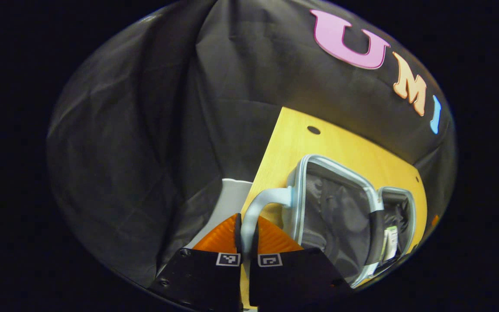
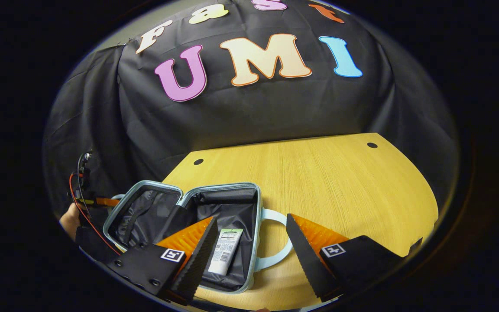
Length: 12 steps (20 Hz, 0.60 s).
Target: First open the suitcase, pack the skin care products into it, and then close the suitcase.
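Fingers of the left gripper [image 1: 248,240] pinch the pale handle [image 1: 256,208] of the suitcase [image 1: 336,208], pressed onto it from both sides right at the tips. Past the tips the handle curves to the case shell, just ahead and to the right; case lies open, grey lining up, both halves flat on the wooden table [image 1: 345,147]. A skin care tube [image 1: 390,242] sits in the far half as seen from this gripper.

Right gripper [image 2: 249,242] is spread wide, holding nothing, hovering just over the near half of the case. Tube [image 2: 227,251] lies directly betw. its fingers, flat on the lining, cap end toward the camera. Second handle [image 2: 275,238] sticks out just right of the tube, also inside the finger span. Across the case, a hand [image 2: 69,219] holds the other gripper.

Judgement: packing looks done, closing comes next. Risks: lid half swung by its handle could twist in the pinch and slip, since the grip is narrow; right gripper's fingers are w/in the closing path and could get caught or knock the tube out; case may slide on the smooth table if unbraced.
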Each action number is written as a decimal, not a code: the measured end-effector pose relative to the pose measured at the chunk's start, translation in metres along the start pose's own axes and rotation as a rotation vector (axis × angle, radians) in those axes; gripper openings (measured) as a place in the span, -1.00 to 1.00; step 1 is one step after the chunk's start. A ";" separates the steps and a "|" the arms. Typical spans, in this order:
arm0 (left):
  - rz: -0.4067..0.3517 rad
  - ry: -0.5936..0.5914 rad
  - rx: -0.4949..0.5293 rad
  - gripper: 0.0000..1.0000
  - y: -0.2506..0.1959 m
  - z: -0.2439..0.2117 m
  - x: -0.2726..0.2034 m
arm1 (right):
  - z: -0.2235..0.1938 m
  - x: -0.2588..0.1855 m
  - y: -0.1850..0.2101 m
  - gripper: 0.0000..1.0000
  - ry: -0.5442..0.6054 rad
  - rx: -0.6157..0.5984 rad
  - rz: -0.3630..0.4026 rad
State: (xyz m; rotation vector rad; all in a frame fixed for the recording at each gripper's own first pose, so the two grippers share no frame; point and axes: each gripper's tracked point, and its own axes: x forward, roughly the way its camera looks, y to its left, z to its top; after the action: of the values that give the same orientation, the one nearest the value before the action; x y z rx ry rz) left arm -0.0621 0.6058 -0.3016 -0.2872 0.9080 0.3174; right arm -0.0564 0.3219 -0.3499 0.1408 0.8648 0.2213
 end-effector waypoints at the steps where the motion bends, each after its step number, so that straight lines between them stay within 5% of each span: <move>1: -0.013 -0.026 -0.005 -0.99 -0.009 0.011 -0.011 | 0.000 -0.001 -0.001 0.96 -0.004 -0.005 0.002; 12: -0.129 -0.232 0.065 -1.00 -0.140 0.080 -0.112 | 0.029 -0.042 -0.040 0.96 -0.129 -0.051 0.050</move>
State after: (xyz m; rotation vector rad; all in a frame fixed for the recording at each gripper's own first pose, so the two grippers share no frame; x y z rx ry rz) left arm -0.0146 0.4909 -0.1494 -0.2421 0.6669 0.1969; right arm -0.0550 0.2721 -0.3088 0.1276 0.7270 0.2784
